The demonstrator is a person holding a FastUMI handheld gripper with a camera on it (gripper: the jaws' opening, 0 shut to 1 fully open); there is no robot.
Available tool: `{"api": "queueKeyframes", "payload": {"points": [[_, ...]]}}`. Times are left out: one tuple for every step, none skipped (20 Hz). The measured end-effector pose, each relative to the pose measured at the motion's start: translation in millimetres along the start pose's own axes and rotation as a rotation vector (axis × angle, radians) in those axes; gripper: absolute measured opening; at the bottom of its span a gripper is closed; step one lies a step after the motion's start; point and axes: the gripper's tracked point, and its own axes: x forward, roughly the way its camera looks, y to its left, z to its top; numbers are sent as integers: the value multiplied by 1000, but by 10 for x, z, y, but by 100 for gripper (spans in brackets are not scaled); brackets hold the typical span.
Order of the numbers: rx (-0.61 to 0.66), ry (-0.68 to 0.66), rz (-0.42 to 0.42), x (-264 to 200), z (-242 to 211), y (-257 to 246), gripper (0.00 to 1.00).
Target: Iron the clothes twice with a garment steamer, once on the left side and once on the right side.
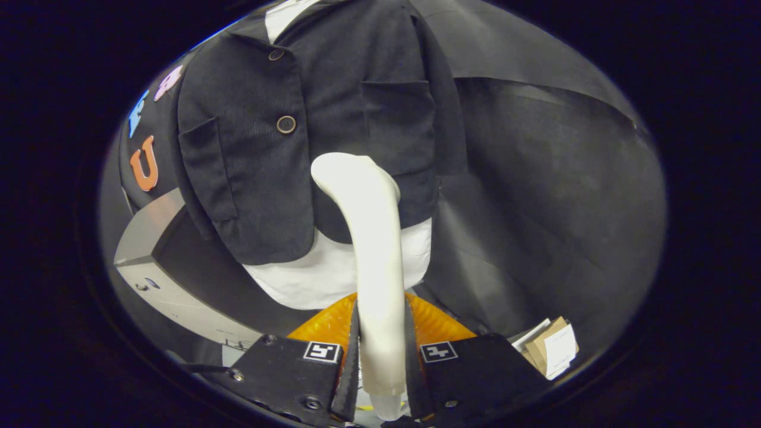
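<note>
Nothing I can actually read here: the nearest to signs are the two square black-and-white coded markers, a left marker (321, 351) and a right marker (439, 352), one on top of each finger body of my gripper (381, 333), whose fingers press from both sides on the white steamer handle (373, 238). On the white slip (562, 352) stuck to the cardboard box (544, 348), off to the right of my fingers, there is faint print, too small to make out. The small dark marks on the front of the grey cabinet (172, 291) to the left are just as illegible.
</note>
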Motion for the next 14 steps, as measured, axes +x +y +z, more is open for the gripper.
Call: {"api": "queueKeyframes", "payload": {"points": [[-1,0,7,5,3,-10,36],[-4,-2,14,25,1,-29,36],[-4,-3,24,35,-7,-46,36],[0,-1,37,40,-9,-52,36],[9,0,53,43,-29,-32,36],[17,2,68,58,-51,-32,36],[23,3,78,60,-68,-50,36],[13,-5,76,54,-82,-74,36],[10,-17,79,51,-115,-86,36],[22,-15,94,26,-168,-62,36],[35,-8,106,3,-263,-20,36],[45,-5,108,-49,-336,-16,36],[46,-11,101,-110,-398,-47,36],[52,-16,95,-193,-464,-52,36]]}}
